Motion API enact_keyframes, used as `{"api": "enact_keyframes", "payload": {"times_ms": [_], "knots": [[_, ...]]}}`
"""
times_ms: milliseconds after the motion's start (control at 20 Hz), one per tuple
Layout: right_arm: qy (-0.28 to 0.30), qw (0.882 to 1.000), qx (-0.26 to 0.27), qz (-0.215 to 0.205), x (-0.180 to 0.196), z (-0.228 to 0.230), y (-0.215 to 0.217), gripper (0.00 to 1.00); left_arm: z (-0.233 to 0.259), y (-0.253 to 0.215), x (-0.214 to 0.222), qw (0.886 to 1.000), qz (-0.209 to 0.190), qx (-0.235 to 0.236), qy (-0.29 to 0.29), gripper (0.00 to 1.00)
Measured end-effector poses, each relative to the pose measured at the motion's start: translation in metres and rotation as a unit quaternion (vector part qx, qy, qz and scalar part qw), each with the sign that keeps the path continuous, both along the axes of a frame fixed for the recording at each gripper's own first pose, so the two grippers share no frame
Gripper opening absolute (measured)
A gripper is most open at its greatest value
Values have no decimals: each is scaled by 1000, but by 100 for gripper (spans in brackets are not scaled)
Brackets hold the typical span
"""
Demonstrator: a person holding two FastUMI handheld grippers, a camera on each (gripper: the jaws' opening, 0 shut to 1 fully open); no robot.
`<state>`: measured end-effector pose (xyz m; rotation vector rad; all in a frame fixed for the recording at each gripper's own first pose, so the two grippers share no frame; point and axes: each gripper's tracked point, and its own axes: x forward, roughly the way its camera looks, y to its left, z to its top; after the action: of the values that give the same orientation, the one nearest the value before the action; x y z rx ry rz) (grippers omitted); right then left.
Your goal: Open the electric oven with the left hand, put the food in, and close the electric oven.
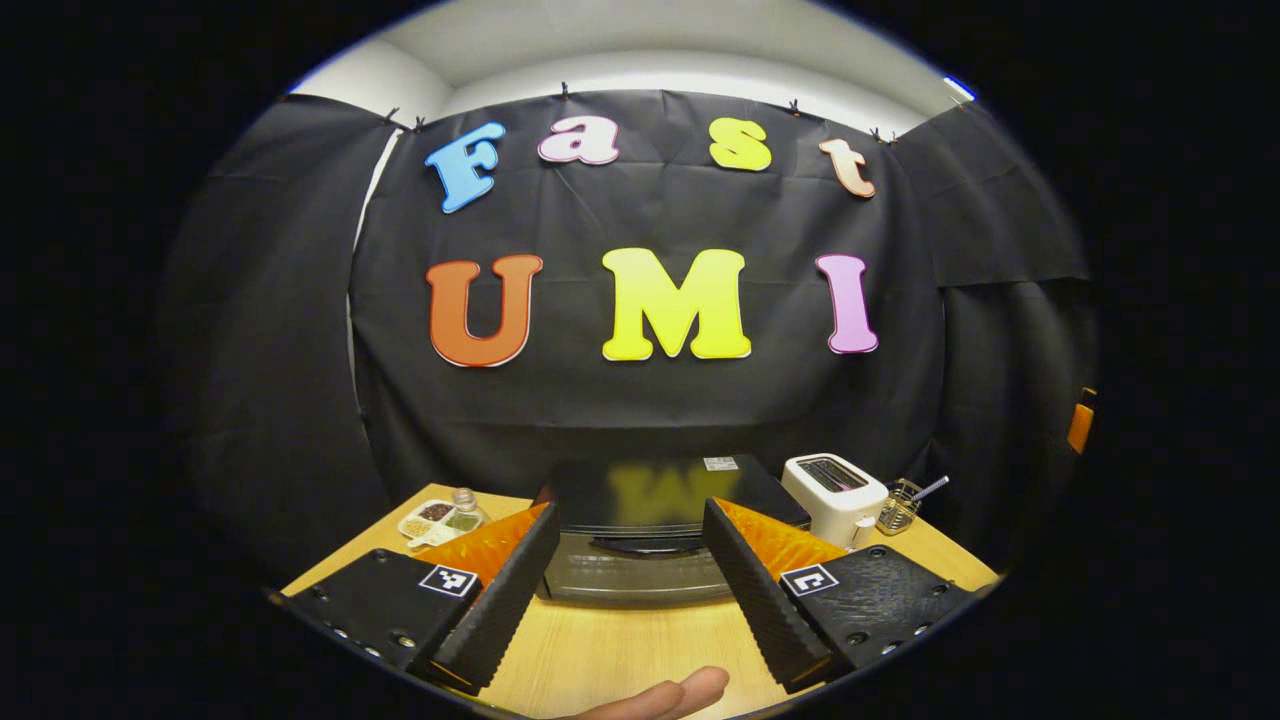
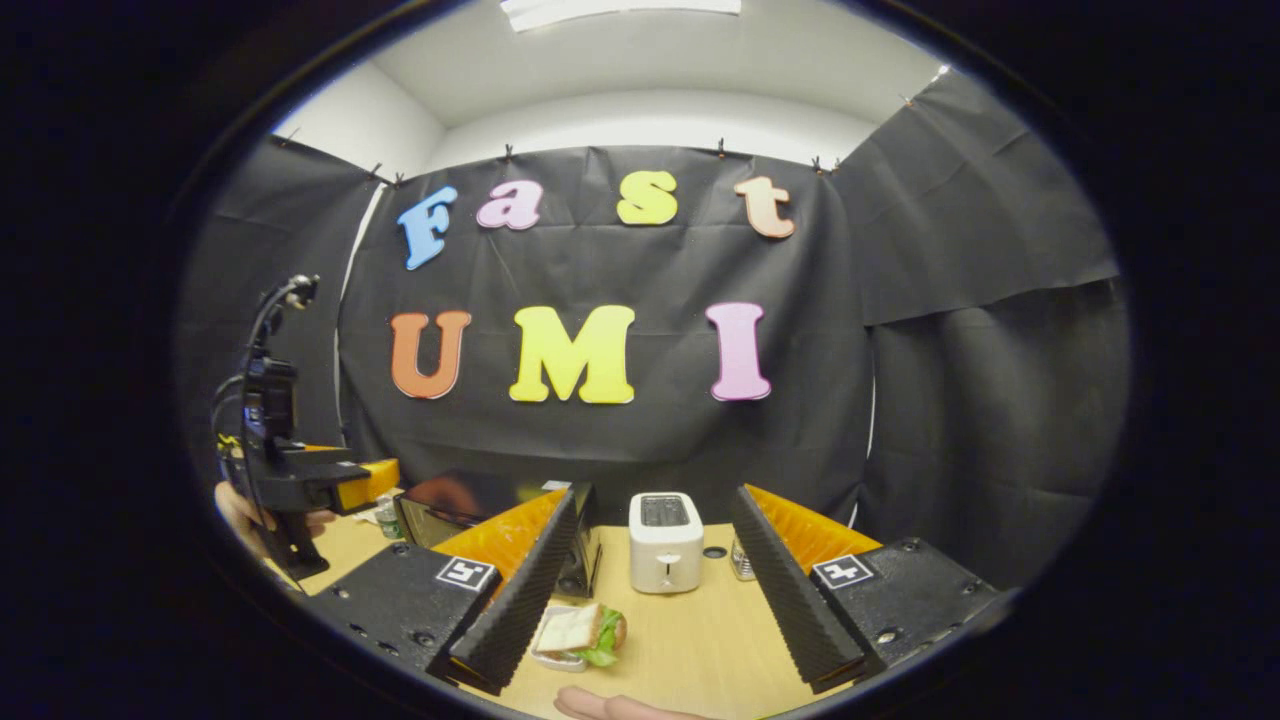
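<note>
Left claw (image 1: 628,590) gapes wide, squared up to the oven (image 1: 640,530) dead ahead with its door handle (image 1: 650,545) lying crosswise, nothing gripped yet.

Right hand-held gripper (image 2: 640,610) above desk (image 2: 690,650), jaws spread wide, nothing between. Sandwich (image 2: 580,634) on small tray just beside its left finger. White toaster (image 2: 665,541) farther back, centre. Electric oven (image 2: 470,505) back left, door closed. Left hand-held gripper (image 2: 375,480) near oven, held by hand (image 2: 240,515).
</note>
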<state>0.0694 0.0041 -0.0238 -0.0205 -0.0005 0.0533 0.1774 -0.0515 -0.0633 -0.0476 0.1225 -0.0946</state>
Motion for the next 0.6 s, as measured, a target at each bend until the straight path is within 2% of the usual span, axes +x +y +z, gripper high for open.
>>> {"api": "enact_keyframes", "payload": {"times_ms": [300, 600], "knots": [[20, 1000, 9, 3, 24, -23, -16, 100, -61, -8, 74, 997, 5, 8, 82, 95], [41, 999, 13, 11, 32, -47, -28, 100, -105, -16, 104, 989, 6, 21, 145, 95]]}}
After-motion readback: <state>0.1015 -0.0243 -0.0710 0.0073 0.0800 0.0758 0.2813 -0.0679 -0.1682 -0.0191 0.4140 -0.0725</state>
